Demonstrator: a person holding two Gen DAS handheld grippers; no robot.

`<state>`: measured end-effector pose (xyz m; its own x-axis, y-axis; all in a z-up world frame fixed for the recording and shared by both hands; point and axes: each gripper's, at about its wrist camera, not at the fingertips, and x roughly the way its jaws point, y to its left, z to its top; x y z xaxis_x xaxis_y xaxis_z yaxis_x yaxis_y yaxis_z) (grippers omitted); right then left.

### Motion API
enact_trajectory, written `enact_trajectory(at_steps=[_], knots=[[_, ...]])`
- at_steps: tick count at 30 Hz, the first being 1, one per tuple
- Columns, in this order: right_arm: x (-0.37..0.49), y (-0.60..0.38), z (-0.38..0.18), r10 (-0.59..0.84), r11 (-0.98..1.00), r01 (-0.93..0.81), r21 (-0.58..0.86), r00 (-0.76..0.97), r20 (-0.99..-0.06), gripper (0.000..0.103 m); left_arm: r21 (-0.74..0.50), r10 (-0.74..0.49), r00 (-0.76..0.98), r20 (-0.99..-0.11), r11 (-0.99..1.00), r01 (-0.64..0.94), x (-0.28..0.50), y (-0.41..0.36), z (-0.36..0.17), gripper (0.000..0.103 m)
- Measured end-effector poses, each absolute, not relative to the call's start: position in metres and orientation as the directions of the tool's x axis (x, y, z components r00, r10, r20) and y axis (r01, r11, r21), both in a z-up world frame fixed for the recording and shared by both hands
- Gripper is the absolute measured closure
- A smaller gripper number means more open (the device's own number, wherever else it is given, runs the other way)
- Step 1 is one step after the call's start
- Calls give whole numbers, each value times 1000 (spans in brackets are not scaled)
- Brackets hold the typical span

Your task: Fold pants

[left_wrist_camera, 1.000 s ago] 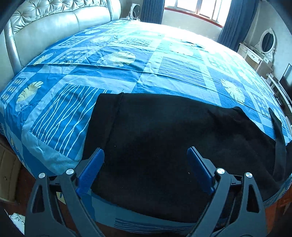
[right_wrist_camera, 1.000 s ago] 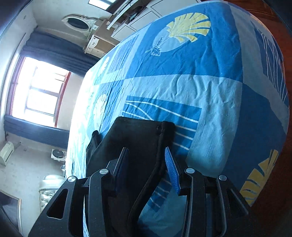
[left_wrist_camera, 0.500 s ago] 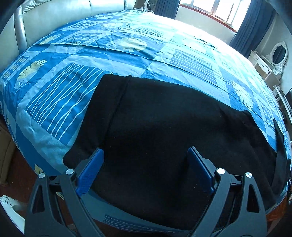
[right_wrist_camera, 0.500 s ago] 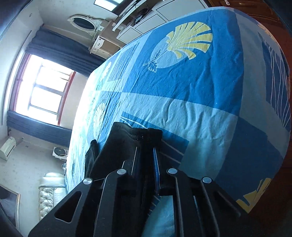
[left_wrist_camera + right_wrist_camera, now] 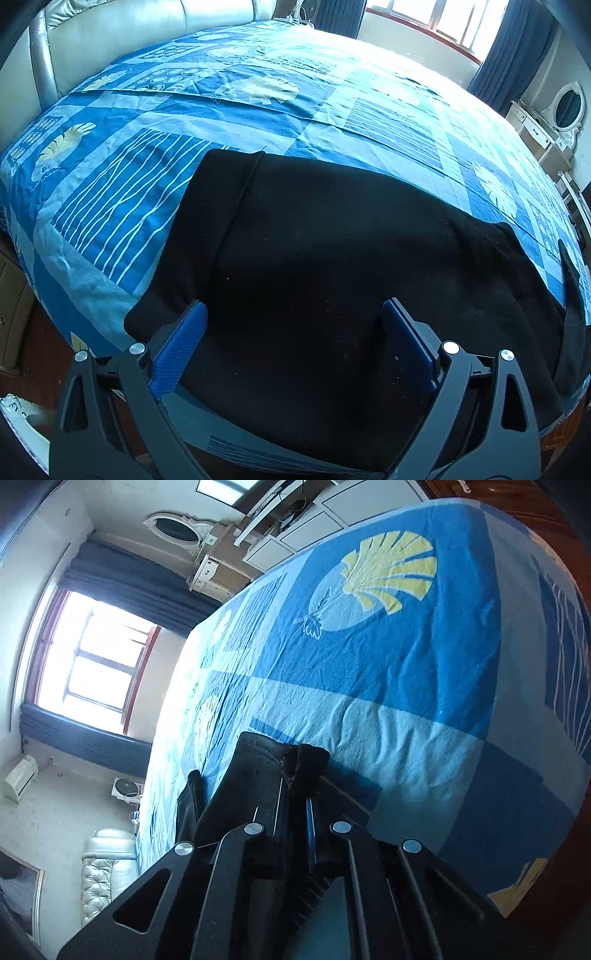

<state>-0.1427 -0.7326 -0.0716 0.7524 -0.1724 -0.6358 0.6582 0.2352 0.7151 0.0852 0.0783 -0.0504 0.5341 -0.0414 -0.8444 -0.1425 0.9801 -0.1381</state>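
**Right claw clamped on the pants' end, left claw wide above the cloth**

Here, your right gripper (image 5: 297, 797) has its jaws pressed together on a bunched edge of the black pants (image 5: 332, 280). In the right wrist view the pinched cloth pokes out past the fingertips as a thick, stitched fold, and the rest of the garment trails back to the left of the claw. A strip of blue pad (image 5: 309, 819) shows between the dark arms, tight against the fabric.

Your left gripper (image 5: 293, 332) stands wide open. Its two blue pads (image 5: 177, 350) sit well apart, with the black cloth spread beneath and between them; whether the tips touch the fabric you cannot tell from this view.

The pants lie flat across the near side of the bed, on the blue patterned bedspread (image 5: 295, 122). A seam runs down their left part, and one end tapers away toward the right edge of the left wrist view. Their near border reaches almost to the bed's edge.

Beyond the bed you see a padded pale headboard (image 5: 110, 37), a bright window (image 5: 96, 664) with dark blue curtains (image 5: 129, 587), and a white dressing table with an oval mirror (image 5: 569, 109).
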Motion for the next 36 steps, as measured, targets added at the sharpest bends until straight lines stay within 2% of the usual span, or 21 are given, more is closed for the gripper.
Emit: enact_trajectory(at_steps=[3, 8, 10, 11, 15, 17, 22, 26, 30, 33, 36], knots=[[-150, -736, -95, -153, 219, 702, 678, 711, -686, 97, -138, -45, 540, -840, 981, -134, 85, 77, -51, 7], [-163, -738, -95, -147, 170, 662, 730, 749, -646, 93, -132, -49, 547, -835, 985, -113, 84, 76, -53, 5], [-170, -736, -89, -169, 116, 671, 733, 740, -651, 82, -139, -57, 552, -832, 984, -107, 83, 77, -53, 5], [-171, -733, -83, -198, 103, 691, 716, 720, -666, 79, -141, -61, 554, -830, 985, -103, 82, 77, -53, 5], [-182, -724, -43, -408, 88, 765, 638, 612, -677, 63, -146, -69, 559, -826, 985, -94, 81, 78, -53, 5], [-168, -717, -24, -432, 144, 762, 632, 623, -652, 63, -154, -76, 560, -825, 984, -94, 81, 79, -53, 4], [-41, -665, 8, -214, 483, 687, 543, 694, -688, 63, -177, -93, 561, -822, 980, -96, 83, 80, -54, 2], [84, -598, 1, -34, 689, 571, 446, 639, -768, 62, -178, -87, 562, -822, 978, -109, 84, 79, -54, 2], [187, -549, -27, -50, 788, 549, 278, 507, -860, 62, -195, -102, 561, -822, 975, -108, 84, 82, -53, 2], [235, -538, -48, -125, 794, 590, 146, 395, -910, 61, -203, -109, 561, -821, 973, -108, 84, 82, -53, 2], [257, -532, -62, -219, 805, 593, -2, 295, -930, 54, -186, -98, 562, -822, 977, -101, 84, 80, -54, 2]])
